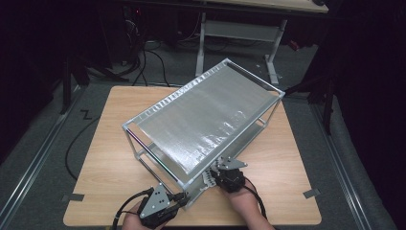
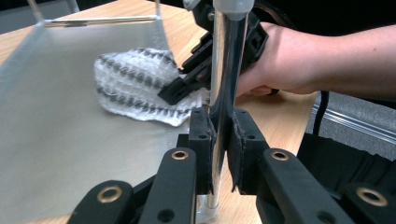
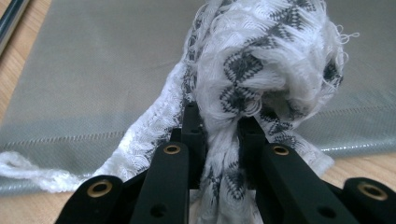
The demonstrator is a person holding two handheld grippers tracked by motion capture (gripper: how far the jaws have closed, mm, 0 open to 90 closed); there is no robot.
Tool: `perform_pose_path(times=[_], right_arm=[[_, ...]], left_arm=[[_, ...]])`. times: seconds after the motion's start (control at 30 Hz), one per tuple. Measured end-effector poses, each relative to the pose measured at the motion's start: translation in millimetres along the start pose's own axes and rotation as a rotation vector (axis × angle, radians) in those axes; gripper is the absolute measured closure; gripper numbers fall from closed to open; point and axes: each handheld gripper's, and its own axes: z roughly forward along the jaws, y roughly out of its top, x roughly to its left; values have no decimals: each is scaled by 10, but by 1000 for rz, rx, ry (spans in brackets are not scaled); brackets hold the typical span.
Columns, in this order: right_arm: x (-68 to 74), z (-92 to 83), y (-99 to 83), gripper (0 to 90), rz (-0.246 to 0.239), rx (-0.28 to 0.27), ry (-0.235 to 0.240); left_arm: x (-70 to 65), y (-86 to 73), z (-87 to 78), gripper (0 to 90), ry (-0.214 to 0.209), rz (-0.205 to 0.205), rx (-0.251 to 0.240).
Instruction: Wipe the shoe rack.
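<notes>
Cloth (image 3: 261,70) on rack (image 1: 201,120) lower shelf | right tool (image 3: 219,126) grips cloth | left tool (image 2: 219,140) clamps rack post (image 2: 226,70)

Lab or test workspace: dark room, grey carpet floor (image 1: 43,158), cables (image 1: 143,62) trailing past a height-adjustable desk frame (image 1: 239,33), tape marks (image 1: 73,197) on a plain wooden table (image 1: 105,158), metal floor rails (image 1: 28,167).
</notes>
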Motion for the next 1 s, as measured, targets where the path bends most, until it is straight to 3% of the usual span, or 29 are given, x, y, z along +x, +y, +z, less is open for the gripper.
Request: perform_pose_path(times=[0.27, 0.37, 0.73, 0.9, 1.0], right_arm=[[48, -88, -55, 784, 2, 19, -28], [71, -141, -91, 784, -36, 36, -51], [9, -286, -202, 781, -10, 35, -25], [32, -349, -213, 773, -12, -33, -32], [120, -432, -151, 761, -1, -108, 8]], left_arm=[[61, -59, -51, 806, 24, -17, -24], [67, -71, -60, 806, 32, -24, -30], [68, -77, -47, 796, 62, -34, -36], [50, -83, -51, 805, 69, -32, -40], [40, -86, -63, 805, 71, -33, -40]])
